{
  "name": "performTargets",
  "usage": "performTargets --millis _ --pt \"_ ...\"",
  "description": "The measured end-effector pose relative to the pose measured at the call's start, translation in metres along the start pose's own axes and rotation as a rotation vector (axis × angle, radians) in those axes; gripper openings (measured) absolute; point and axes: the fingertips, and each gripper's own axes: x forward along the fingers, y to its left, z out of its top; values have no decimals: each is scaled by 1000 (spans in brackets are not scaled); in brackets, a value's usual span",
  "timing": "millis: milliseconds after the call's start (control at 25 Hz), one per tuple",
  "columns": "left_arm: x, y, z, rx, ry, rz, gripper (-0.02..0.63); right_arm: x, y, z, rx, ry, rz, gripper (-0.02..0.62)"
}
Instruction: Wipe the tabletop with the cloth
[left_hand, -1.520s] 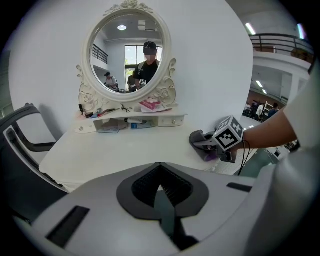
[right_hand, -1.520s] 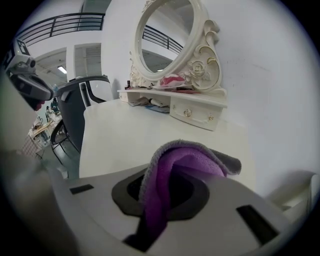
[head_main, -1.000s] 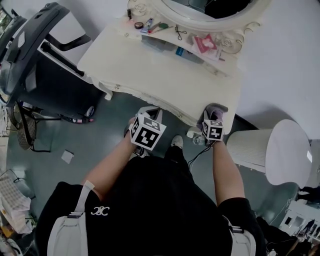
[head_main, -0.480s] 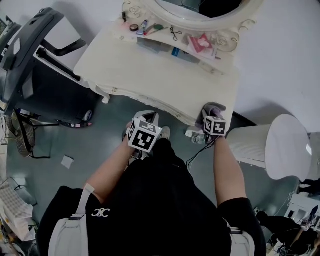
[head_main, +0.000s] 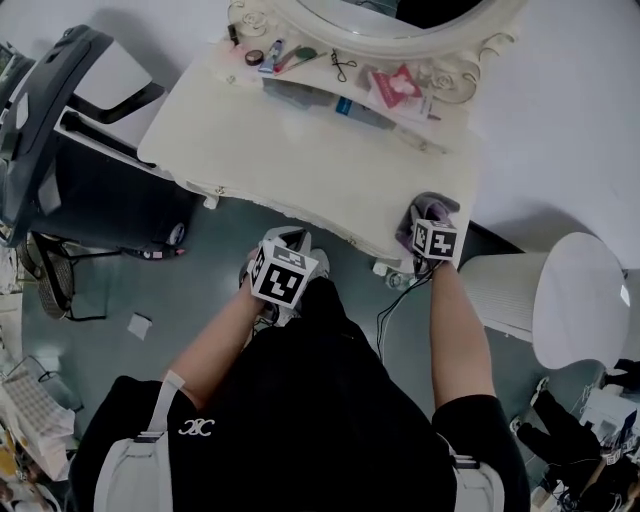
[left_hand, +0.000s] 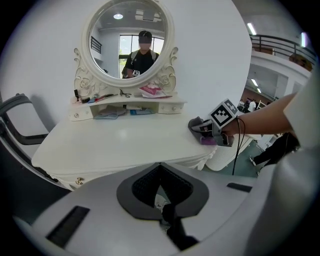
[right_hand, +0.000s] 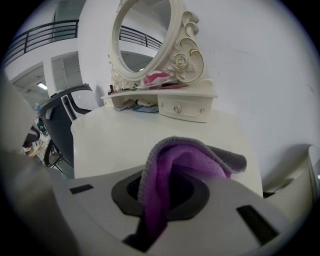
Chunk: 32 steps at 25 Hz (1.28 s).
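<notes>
A purple microfibre cloth with a grey back (right_hand: 186, 159) is clamped between the fingers of the right gripper (right_hand: 161, 196). The fingers are closed onto a bunched fold of it, and the rest is seen bulging up and forward out of the jaws, with one grey flap thrown over to the right. In the head view, this gripper is held over the front right corner of the cream dressing-table top (head_main: 330, 150), with the cloth at that corner. Whether the cloth is pressed onto the surface cannot be told.

The left gripper (left_hand: 161, 194) is held lower and nearer the person, in front of the table's scalloped front edge and apart from it. Its dark-padded fingers are drawn together and nothing is gripped between them. From its own view, the table top is seen broad and bare ahead, with the right gripper at its right edge.

At the back of the table, an oval mirror in a carved cream frame (left_hand: 131, 42) is mounted above a narrow shelf of small toiletries (left_hand: 127, 98). A white ribbed bin (head_main: 545, 300) is placed to the table's right and a black chair (head_main: 60, 120) to its left.
</notes>
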Motion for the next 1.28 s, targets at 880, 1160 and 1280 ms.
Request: performTargets --millis 880,1160,1280 --pt "98 38 154 69 28 6 5 73 -61 83 -28 -3 48 41" --pt "108 32 170 83 3 -11 5 76 -61 81 -51 -21 16 41" --pt "108 38 165 84 17 -21 5 77 -57 80 -9 -9 26 41"
